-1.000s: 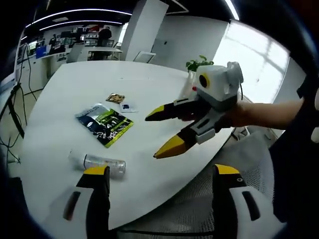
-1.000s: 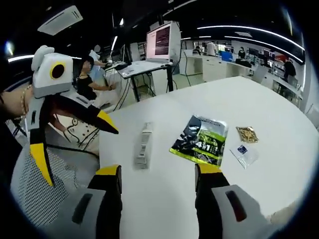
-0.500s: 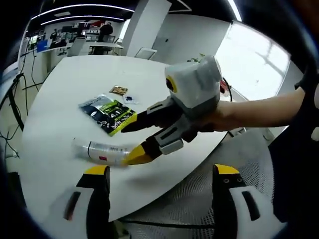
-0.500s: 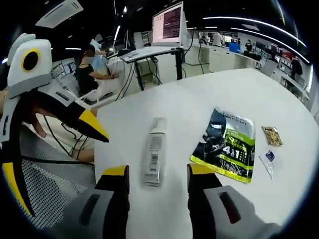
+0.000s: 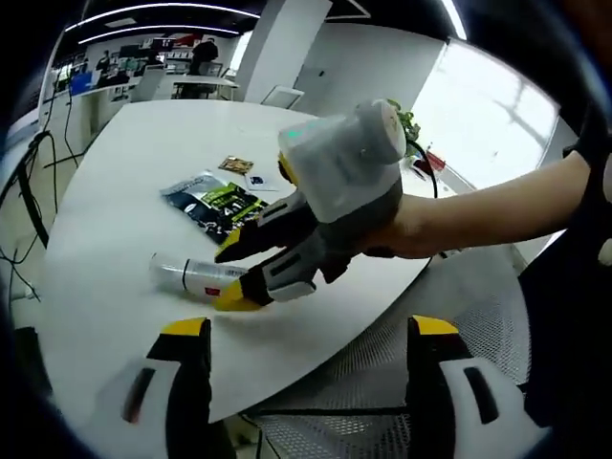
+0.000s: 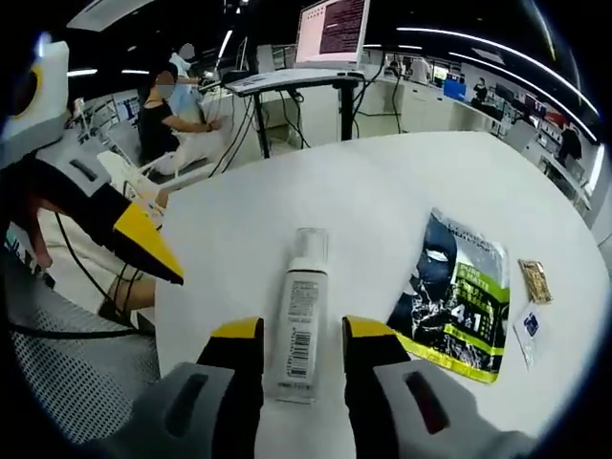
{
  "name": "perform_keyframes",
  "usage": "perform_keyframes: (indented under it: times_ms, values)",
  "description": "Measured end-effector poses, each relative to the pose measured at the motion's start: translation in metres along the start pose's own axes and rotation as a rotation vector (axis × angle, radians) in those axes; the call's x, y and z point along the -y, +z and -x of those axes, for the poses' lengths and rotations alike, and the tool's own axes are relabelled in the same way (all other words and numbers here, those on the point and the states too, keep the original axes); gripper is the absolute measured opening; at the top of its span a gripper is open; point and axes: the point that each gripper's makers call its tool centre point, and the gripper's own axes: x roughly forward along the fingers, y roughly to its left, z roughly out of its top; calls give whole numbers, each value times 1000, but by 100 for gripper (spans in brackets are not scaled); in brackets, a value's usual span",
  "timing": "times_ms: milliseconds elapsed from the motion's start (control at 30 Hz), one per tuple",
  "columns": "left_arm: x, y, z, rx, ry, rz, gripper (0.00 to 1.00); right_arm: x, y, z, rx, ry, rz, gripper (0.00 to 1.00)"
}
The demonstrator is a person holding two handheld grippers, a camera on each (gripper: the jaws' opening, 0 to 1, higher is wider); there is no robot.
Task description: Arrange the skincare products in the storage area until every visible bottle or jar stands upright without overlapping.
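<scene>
1. In the right gripper view we see the right gripper (image 6: 298, 330) nearest us, its two yellow-tipped jaws standing narrowly apart with the lower end of the bottle (image 6: 299, 327) lying between them. The jaws flank the bottle closely, but we cannot tell whether they actually press on it.

2. The bottle is a pale, slim pump bottle lying flat on its side on the white table (image 6: 382, 191), its barcode label facing up and its clear cap end pointing away from us, toward the far side.

3. Just right of the bottle, apart from it, lies a flat dark-and-green sachet (image 6: 455, 284) printed "4in1". Farther right we see a small gold packet (image 6: 536, 281) and, near it, a small clear packet (image 6: 527, 327) with a blue mark.

4. At the left edge of that view the left gripper (image 6: 143, 249) comes in, held off the table's near edge, one yellow tip pointing toward the bottle but well apart from it.

5. In the left gripper view the left gripper's own jaws rise from the bottom, set wide apart with nothing between them, over the table edge and a mesh chair seat (image 5: 354, 382).

6. Beyond them, a hand (image 5: 411, 229) holds the right gripper down at the bottle, whose clear end sticks out to the left of the yellow tips.

7. Far off, past the table, we see desks with a monitor (image 6: 332, 27) and a seated person (image 6: 167, 110).
</scene>
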Motion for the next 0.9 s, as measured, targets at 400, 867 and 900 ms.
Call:
perform_keyframes:
  times_ms: [400, 867, 900]
  values:
    - [-5, -1, 3, 1, 4, 8, 76, 1, -5, -6, -86, -35, 59, 22]
    - [5, 5, 0, -2, -27, -22, 76, -3, -17, 7, -56, -7, -57, 21]
    - [6, 5, 0, 0, -31, -23, 76, -1, -20, 13, -47, -22, -81, 21]
